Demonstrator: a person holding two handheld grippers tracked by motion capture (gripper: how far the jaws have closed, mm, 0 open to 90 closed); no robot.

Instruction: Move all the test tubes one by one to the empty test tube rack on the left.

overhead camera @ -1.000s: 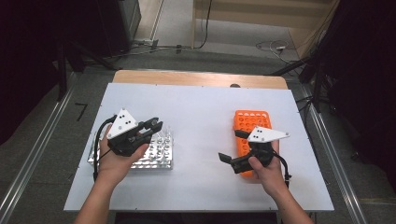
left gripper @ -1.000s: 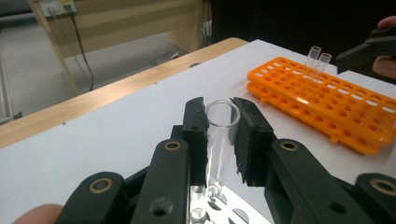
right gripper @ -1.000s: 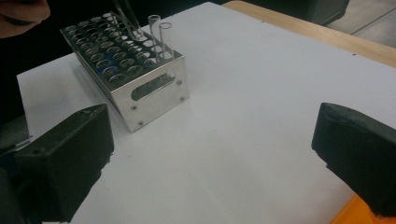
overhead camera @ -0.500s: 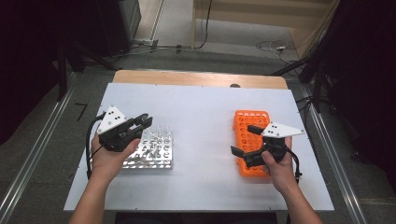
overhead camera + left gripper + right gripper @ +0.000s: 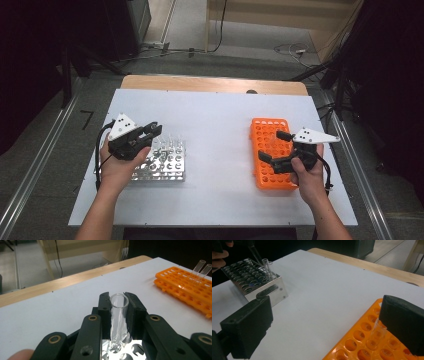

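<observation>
Between the closed jaws of the left gripper (image 5: 117, 315): one clear glass test tube (image 5: 118, 315), upright, open mouth up, pads clamped on both sides, lower end at the holes of the steel rack (image 5: 122, 351). Seen from the high view: left gripper (image 5: 152, 132) over the near-left part of the steel rack (image 5: 170, 167), left hand (image 5: 120, 165) wrapped round the gripper body. Racks counted: two. One steel rack on the left half of the white table (image 5: 215, 130), one orange rack (image 5: 270, 150) on the right half, well apart. Tubes in the steel rack, from the right gripper view: at least two standing upright near its far corner (image 5: 268, 267); exact count not readable. Tubes in the orange rack, from the left gripper view: two, side by side at the far end (image 5: 201, 268). One more clear tube (image 5: 377, 331) visible in the right gripper view, standing in a hole of the orange rack (image 5: 359, 345) just beside the right-hand jaw. Right gripper (image 5: 272, 147): jaws spread wide, nothing pinched, hovering over the orange rack, right hand (image 5: 307, 175) at the rack's near-right edge. Grippers counted: two. Hands: two.
</observation>
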